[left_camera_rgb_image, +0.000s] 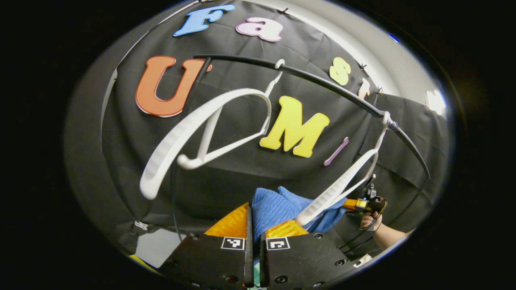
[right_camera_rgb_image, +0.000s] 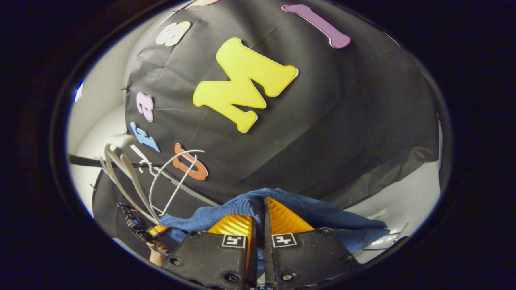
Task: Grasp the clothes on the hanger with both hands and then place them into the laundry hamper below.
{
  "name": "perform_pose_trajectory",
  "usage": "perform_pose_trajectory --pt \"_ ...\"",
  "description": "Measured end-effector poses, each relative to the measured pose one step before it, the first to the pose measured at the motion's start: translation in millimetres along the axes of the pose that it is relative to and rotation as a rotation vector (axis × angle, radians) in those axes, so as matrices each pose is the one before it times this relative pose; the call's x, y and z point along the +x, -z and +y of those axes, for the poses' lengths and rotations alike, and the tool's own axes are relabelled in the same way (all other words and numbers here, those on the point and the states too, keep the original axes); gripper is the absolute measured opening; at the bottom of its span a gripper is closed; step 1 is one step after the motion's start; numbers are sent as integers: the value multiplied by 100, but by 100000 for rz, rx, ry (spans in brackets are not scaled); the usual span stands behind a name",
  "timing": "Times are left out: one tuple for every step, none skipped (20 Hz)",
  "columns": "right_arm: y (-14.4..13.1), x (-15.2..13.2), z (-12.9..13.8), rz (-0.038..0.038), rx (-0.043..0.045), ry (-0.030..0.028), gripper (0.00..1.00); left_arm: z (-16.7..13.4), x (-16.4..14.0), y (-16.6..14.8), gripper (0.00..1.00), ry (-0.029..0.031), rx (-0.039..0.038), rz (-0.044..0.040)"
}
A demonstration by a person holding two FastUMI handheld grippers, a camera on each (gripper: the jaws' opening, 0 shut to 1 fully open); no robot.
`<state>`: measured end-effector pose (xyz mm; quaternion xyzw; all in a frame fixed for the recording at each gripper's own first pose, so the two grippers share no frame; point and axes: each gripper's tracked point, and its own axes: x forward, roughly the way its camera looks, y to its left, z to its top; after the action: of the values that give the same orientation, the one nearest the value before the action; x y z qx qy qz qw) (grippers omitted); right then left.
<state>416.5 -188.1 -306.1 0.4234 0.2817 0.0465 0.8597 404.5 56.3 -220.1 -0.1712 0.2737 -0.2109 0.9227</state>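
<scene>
In the left gripper view the left gripper (left_camera_rgb_image: 254, 231) has its two fingers drawn almost together, pinching a fold of the blue cloth (left_camera_rgb_image: 274, 207) between them; the ribbed fabric rises just ahead of the fingertips and spreads away to their right; a white hanger (left_camera_rgb_image: 338, 187) slants across that far part of the cloth, its lower end lying over the fabric beside the right-hand finger, its hook caught on the black rail (left_camera_rgb_image: 322, 82) that arcs overhead. A second white hanger (left_camera_rgb_image: 189, 133) hangs bare from the same rail, above and to the left of the fingers, tilted well off level. Beyond the cloth, to the right of the fingers, the right gripper (left_camera_rgb_image: 369, 201) shows farther off with a hand (left_camera_rgb_image: 371, 221) wrapped around its grip (how its fingers stand cannot be told from here).

In the right gripper view the right gripper (right_camera_rgb_image: 258, 225) is likewise nearly closed, both fingers clamped on the blue cloth (right_camera_rgb_image: 322, 217); the fabric drapes over the fingertips and trails off to either side; to the left of the fingers it stretches toward the white hangers (right_camera_rgb_image: 133, 181), which dangle from the black rail (right_camera_rgb_image: 84, 162) there.
</scene>
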Motion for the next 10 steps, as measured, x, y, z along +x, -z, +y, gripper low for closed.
perform_pose_trajectory --pt "718 -347 69 -38 -5 26 11 -283 -645 751 6 603 -659 -111" --pt "758 -369 179 63 -8 380 10 -407 -554 718 5 298 303 180" --pt "695 -401 362 170 -251 -224 10 -443 -526 650 5 149 1541 182" --pt "986 -579 443 353 -193 -207 9 -688 -475 535 5 864 1408 -111" --pt "763 -366 494 41 -216 -719 9 -1049 -235 361 5 1650 1236 -86" --pt "971 -351 597 624 -666 -290 9 -869 -171 418 5 1047 1552 266" --pt "800 -206 562 -69 -425 -476 9 -954 -395 446 5 1214 1512 -52" --pt "1043 -401 780 796 -877 -778 9 -981 -374 199 5 943 1312 -314" --pt "779 -206 993 -223 -521 -1164 9 -1254 -369 74 5 1880 925 -682" --pt "1021 -354 1156 669 -918 -1759 9 -1096 -219 149 5 1571 1101 -467"
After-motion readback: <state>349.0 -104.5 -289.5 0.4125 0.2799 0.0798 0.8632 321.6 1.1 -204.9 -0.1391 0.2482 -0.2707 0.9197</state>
